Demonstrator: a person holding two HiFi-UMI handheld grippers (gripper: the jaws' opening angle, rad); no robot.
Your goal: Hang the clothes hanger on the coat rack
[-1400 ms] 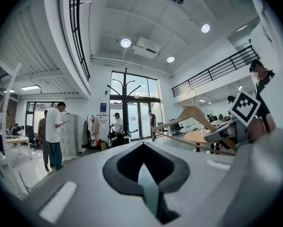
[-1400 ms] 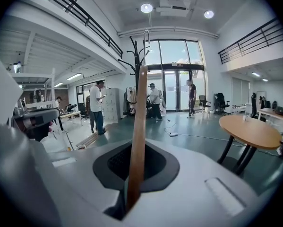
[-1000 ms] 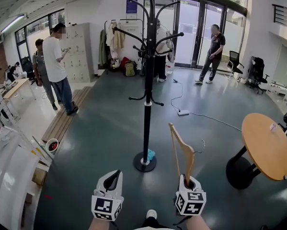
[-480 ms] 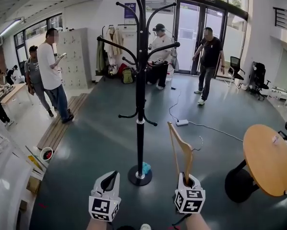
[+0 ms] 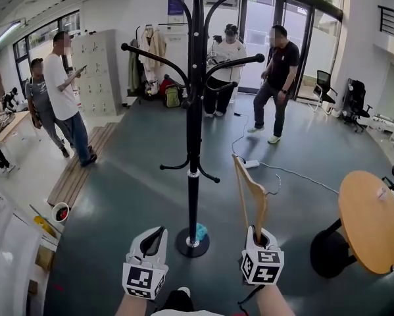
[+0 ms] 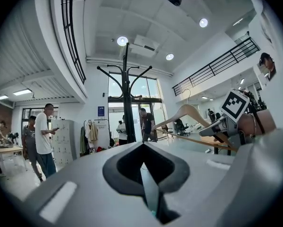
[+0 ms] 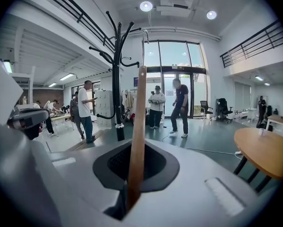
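Observation:
A tall black coat rack [image 5: 194, 110] with curved hooks stands on a round base straight ahead; it also shows in the left gripper view [image 6: 126, 103] and in the right gripper view [image 7: 116, 84]. My right gripper [image 5: 262, 239] is shut on a wooden clothes hanger [image 5: 250, 193], which stands upright above it with its wire hook to the right. In the right gripper view the hanger [image 7: 136, 136] rises from between the jaws. My left gripper [image 5: 152, 242] is shut with nothing in it, low and left of the rack's base. The hanger [image 6: 188, 115] is to the right of the rack, apart from it.
A round wooden table [image 5: 371, 219] on a black base stands at the right. A white cable and power strip [image 5: 252, 164] lie on the dark floor behind the rack. Several people stand at the left and by the glass doors. A white shelf edge runs along the left.
The view has come closer to the coat rack, whose hooks now reach higher in the picture. The people by the doors have walked nearer. Both grippers hold the same pose.

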